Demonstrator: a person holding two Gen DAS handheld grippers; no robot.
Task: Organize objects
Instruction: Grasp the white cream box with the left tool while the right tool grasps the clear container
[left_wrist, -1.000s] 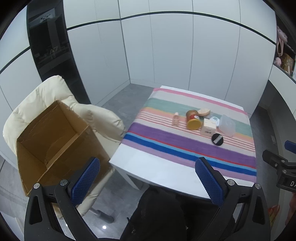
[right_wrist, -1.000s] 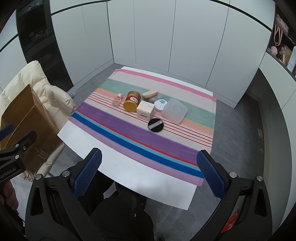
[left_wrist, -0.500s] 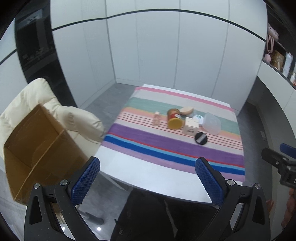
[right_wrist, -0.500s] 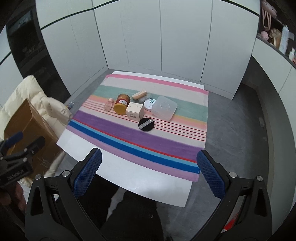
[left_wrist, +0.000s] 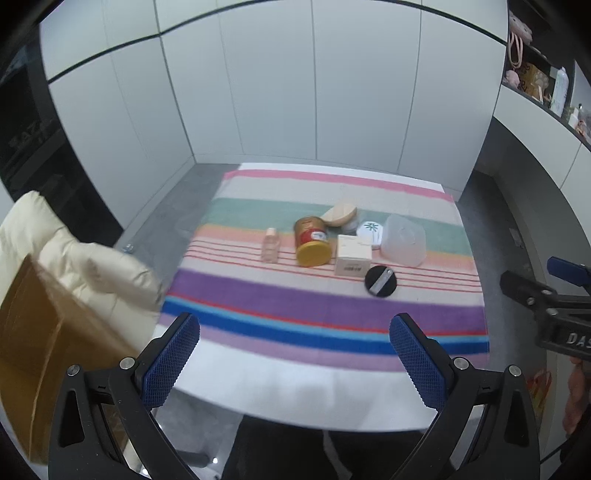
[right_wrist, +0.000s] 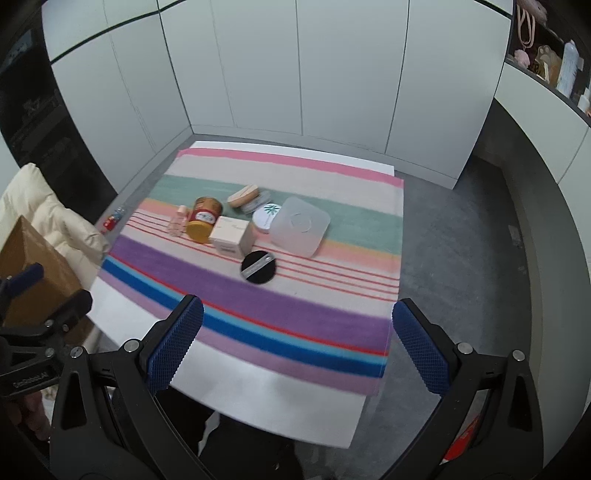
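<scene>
A cluster of objects lies mid-table on a striped cloth: a small pink bottle, a red jar with a yellow lid on its side, a cream box, a black round compact, a clear plastic container, a white round tin and a tan sponge. They also show in the right wrist view, with the compact nearest. My left gripper and right gripper are both open and empty, held above the near table edge, well short of the objects.
A cardboard box sits on a cream padded chair left of the table. White cabinets line the far wall. Shelves with items stand at the upper right. Grey floor surrounds the table.
Both grippers swung right and moved closer to the table; the objects now sit nearer the middle of each view, and the cardboard box has slid toward the left edge. Both stay open.
</scene>
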